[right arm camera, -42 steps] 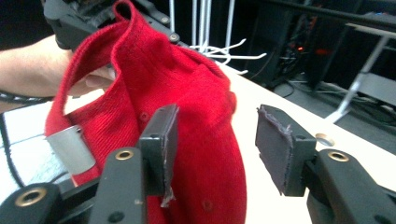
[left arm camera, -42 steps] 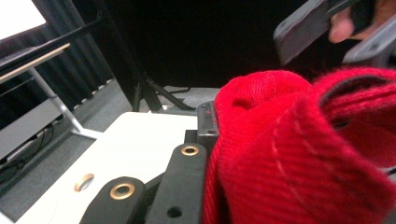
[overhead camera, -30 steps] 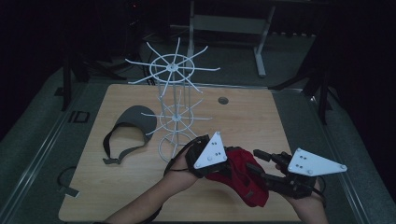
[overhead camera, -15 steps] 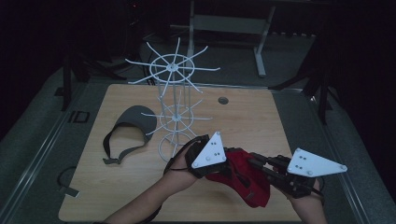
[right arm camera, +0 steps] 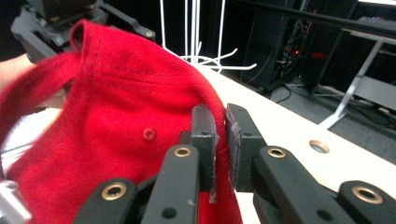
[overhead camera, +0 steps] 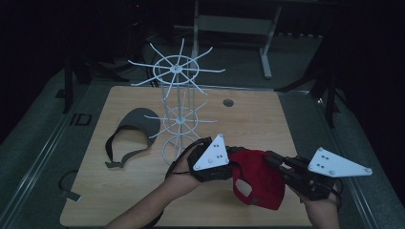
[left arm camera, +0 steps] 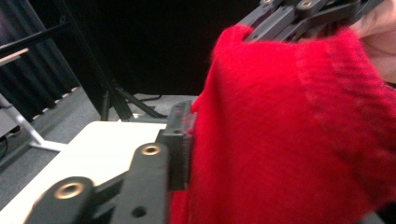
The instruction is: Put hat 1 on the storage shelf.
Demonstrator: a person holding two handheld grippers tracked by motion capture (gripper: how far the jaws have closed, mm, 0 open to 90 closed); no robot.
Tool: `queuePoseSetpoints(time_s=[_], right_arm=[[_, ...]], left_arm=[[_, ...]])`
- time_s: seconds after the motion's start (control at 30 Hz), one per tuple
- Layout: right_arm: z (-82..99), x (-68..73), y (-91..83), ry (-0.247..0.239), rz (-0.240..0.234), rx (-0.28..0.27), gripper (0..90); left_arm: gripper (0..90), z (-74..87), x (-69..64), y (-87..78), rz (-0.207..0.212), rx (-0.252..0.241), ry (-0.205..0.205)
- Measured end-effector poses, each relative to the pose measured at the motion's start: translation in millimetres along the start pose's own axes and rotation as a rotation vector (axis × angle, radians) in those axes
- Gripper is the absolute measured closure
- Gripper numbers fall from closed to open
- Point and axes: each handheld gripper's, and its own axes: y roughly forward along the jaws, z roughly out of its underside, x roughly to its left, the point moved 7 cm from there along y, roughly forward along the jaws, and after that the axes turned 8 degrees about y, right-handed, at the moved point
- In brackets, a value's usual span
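red cap (overhead camera: 258, 176), held above table, grey cap (overhead camera: 136, 125) lying flat

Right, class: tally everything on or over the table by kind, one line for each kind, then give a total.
Caps: 2, the red cap held by both tongs, and the grey cap lying on the table.
White wire racks: 1.
Tongs: 2, the left tongs and the right tongs.
Total: 5.

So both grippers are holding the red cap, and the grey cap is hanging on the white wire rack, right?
Not quite. The grey cap is not on the white wire rack; the high view shows it lying flat on the table, left of the rack's base. The rest holds: both the left gripper and the right gripper hold the red cap.
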Motion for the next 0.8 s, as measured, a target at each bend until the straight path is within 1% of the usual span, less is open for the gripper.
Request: queuePoseSetpoints(time_s=[0.07,0.13,0.17,0.2,0.23,0.3,0.43,0.53,0.6,0.67,0.8], right_arm=[[-1.8,-0.9,-2.4,-0.001,0.008,-0.005,82.9],[-3.1,-2.3,-4.3,0.004,0.018,-0.013,82.9],[-3.3,-3.0,-5.0,0.001,0.02,-0.011,82.9],[-3.5,-4.0,-6.1,0.004,0.026,-0.015,82.9],[-3.8,-5.4,-7.1,0.009,0.032,-0.018,82.9],[-3.9,-8.1,-9.7,0.012,0.044,-0.019,82.9],[-4.3,-11.1,-13.4,0.022,0.054,-0.023,82.9],[-4.7,-12.9,-14.0,0.023,0.062,-0.024,82.9],[-4.8,-14.2,-14.2,0.029,0.064,-0.026,82.8],[-4.8,-15.9,-14.8,0.032,0.075,-0.027,82.9],[-4.4,-19.0,-16.8,0.038,0.084,-0.027,82.8]], left_arm=[[60.0,0.8,-0.3,0.4,0.0,0.002,-0.003],[54.7,2.8,-0.6,0.6,-0.004,0.013,-0.001],[54.2,4.0,-0.9,0.5,-0.002,0.014,-0.001],[51.9,5.4,-0.7,-0.2,-0.01,0.014,-0.002],[51.4,7.0,-0.3,-0.9,-0.013,0.018,-0.003],[50.0,9.9,1.0,-3.0,-0.016,0.014,-0.017],[49.7,14.0,3.2,-7.3,-0.024,0.007,-0.035],[49.4,15.5,3.8,-9.6,-0.033,0.005,-0.032],[49.1,17.4,4.5,-12.1,-0.041,0.003,-0.038],[49.1,19.8,5.6,-15.4,-0.046,-0.004,-0.05],[49.1,25.1,9.2,-22.1,-0.073,-0.012,-0.077]])
